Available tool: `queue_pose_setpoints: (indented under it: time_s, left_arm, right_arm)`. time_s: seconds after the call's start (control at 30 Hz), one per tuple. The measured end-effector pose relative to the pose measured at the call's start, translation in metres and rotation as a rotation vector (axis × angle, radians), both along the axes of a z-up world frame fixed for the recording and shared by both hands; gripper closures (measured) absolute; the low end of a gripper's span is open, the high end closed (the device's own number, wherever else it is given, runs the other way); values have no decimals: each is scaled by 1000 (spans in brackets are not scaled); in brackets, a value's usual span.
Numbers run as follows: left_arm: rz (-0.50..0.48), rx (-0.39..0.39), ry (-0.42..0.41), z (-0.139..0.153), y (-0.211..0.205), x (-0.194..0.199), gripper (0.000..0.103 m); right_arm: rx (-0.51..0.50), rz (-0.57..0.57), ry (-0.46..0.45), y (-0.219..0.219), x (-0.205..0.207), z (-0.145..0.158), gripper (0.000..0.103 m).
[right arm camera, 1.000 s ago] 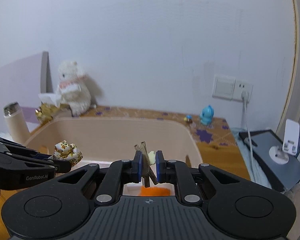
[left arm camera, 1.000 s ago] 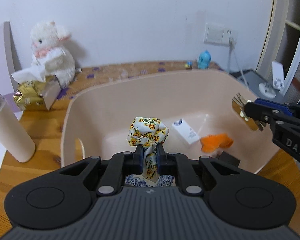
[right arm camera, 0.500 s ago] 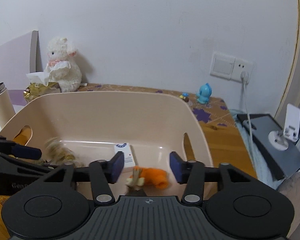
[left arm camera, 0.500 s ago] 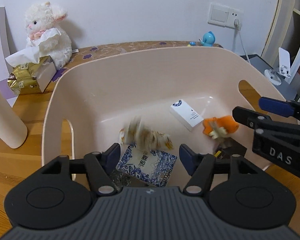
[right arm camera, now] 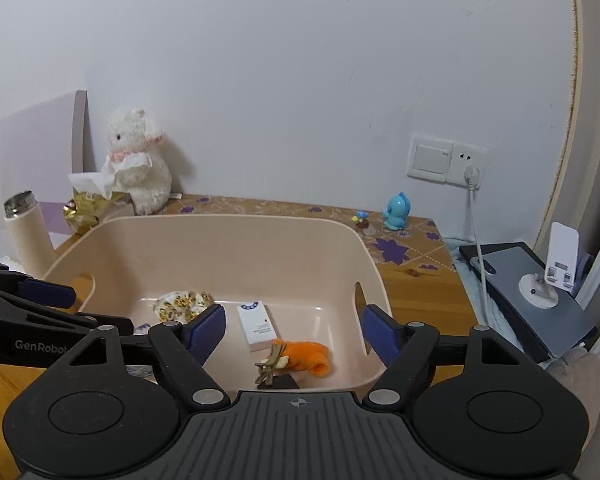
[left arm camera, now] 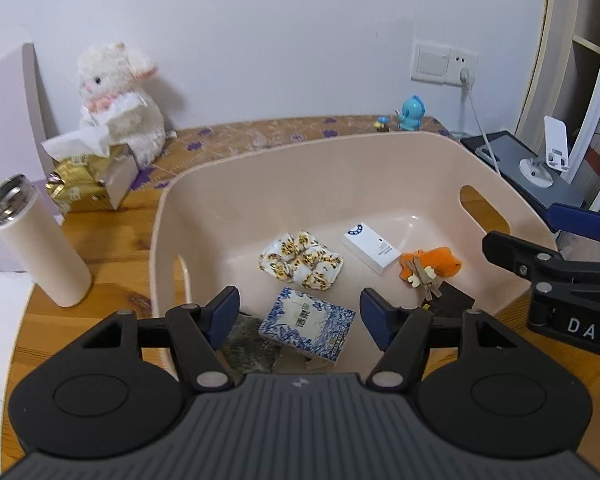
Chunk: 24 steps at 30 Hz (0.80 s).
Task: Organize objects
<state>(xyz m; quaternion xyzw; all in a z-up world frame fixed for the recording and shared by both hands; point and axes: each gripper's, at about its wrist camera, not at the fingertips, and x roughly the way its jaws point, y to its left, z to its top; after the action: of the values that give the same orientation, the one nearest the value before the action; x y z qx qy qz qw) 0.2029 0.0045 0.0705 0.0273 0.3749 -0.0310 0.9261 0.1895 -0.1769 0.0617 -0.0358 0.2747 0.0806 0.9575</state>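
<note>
Floral scrunchie on the basin floor, just beyond the wide-apart, empty left gripper

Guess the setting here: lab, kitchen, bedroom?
Probably a bedroom or living space at home, not a lab. A plush lamb and tissue box sit on a wooden table by a wall socket, with a bin of small personal items.
</note>
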Motion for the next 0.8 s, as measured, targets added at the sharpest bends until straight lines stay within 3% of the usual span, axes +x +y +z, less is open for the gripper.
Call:
queue_pose_setpoints:
  time_s: [0.8]
  left_arm:
    - [-5,-42,-133,47,11,-128,34]
  right_arm:
    - [60,-35,-62,-13,-104,35,16]
